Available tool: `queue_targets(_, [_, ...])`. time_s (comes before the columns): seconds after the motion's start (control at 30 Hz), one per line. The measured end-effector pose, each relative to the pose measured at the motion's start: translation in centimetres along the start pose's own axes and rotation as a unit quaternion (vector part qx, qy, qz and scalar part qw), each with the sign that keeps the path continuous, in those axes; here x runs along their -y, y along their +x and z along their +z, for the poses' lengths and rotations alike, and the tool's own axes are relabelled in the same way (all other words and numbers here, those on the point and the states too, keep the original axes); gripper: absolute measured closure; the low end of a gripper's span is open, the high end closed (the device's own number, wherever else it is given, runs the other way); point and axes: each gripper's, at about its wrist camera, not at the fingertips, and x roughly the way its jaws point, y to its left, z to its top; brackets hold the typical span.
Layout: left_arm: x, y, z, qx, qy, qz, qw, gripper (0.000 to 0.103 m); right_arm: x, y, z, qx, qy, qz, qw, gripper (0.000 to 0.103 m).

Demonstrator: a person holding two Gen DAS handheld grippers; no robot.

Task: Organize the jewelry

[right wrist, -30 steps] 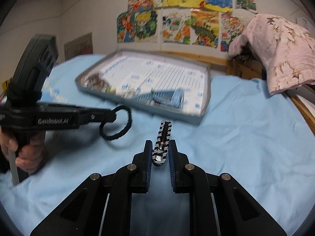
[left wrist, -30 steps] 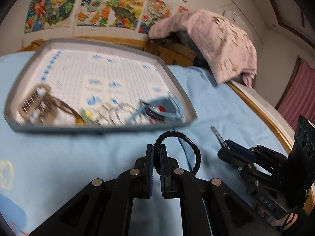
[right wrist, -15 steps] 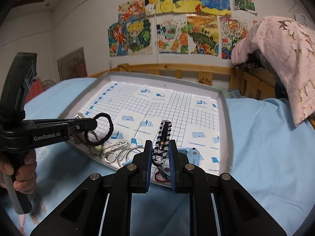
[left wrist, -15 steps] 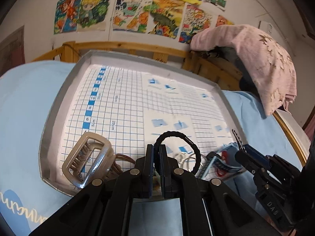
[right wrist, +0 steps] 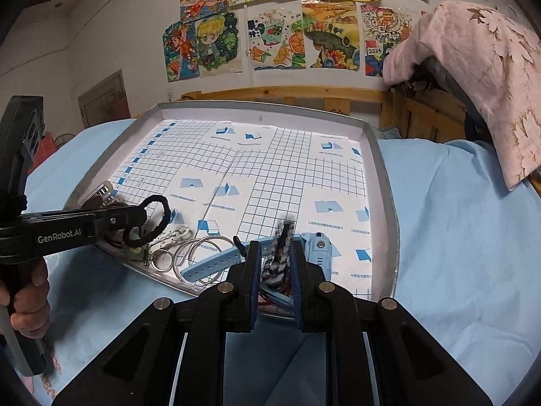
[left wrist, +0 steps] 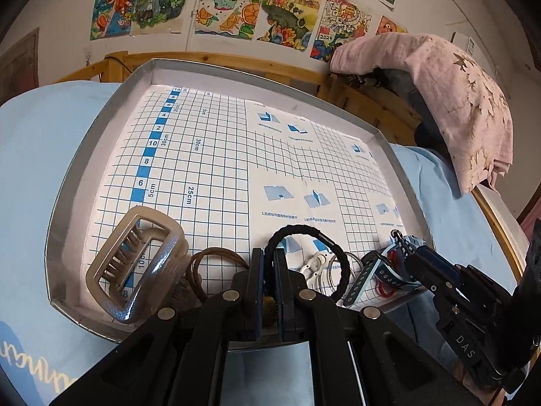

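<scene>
A grey tray (left wrist: 84, 155) (right wrist: 382, 182) lined with blue-gridded paper lies on the blue sheet. My left gripper (left wrist: 267, 257) (right wrist: 142, 216) is shut on a black braided hair tie (left wrist: 304, 228) (right wrist: 162, 209), whose loop stands above the tray's near edge. My right gripper (right wrist: 275, 250) (left wrist: 412, 253) is shut on a black-and-white striped clip (right wrist: 280, 253) (left wrist: 399, 240). The clip leans to the right between the pads, with its tip blurred, over the tray's near right part. A hand (right wrist: 30, 304) holds the left gripper's handle.
Along the tray's near edge lie a beige claw clip (left wrist: 135, 264), brown hair ties (left wrist: 216, 260), a white clasp (right wrist: 172, 233), metal rings (right wrist: 199, 247) and a light blue watch (right wrist: 236, 257). A wooden rail (right wrist: 304, 94) and a pink cloth (left wrist: 456, 101) stand behind.
Both grippers have moved forward from over the blue sheet to the tray's near edge, each with its item. The striped clip, upright before, now leans and blurs.
</scene>
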Motion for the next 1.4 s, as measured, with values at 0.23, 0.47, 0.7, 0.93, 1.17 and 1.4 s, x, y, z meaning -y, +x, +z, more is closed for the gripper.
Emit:
queue_targets(0.23, [-0.5,0.0,-0.1,-0.004,-0.014,-0.006,0.9999,0.097,0.0,-0.7,-0.2,0.014,0.0,-0.001,1.0,0.063])
queue_targets(0.47, [-0.7,-0.4,-0.2,-0.005,-0.012,-0.011,0.9998,0.096,0.6,-1.7,-0.3,0.033,0.011,-0.009,0.999,0.062])
queue_targets(0.7, [-0.4,-1.0,-0.2,0.007,-0.005,-0.018,0.9998,0.096,0.3,-3.7,-0.3,0.072,0.01,-0.037,0.997,0.059])
queue_targets(0.93, [1.0,-2.8,-0.4,0.038,0.016,-0.027,0.9988,0.079,0.1,-6.3,-0.1,0.109,0.01,-0.057,0.992,0.05])
queue_targets(1.17, [1.6,-6.0,-0.6,0.103,0.023,-0.018,0.9943,0.04,0.6,-8.9,-0.2,0.134,0.029,-0.063,0.989,0.048])
queue_targets(1.4, [1.6,-9.9,-1.3,0.158,0.032,-0.012,0.9868,0.007,0.9,-11.1,-0.6,0.159,0.054,-0.054,0.984,0.03])
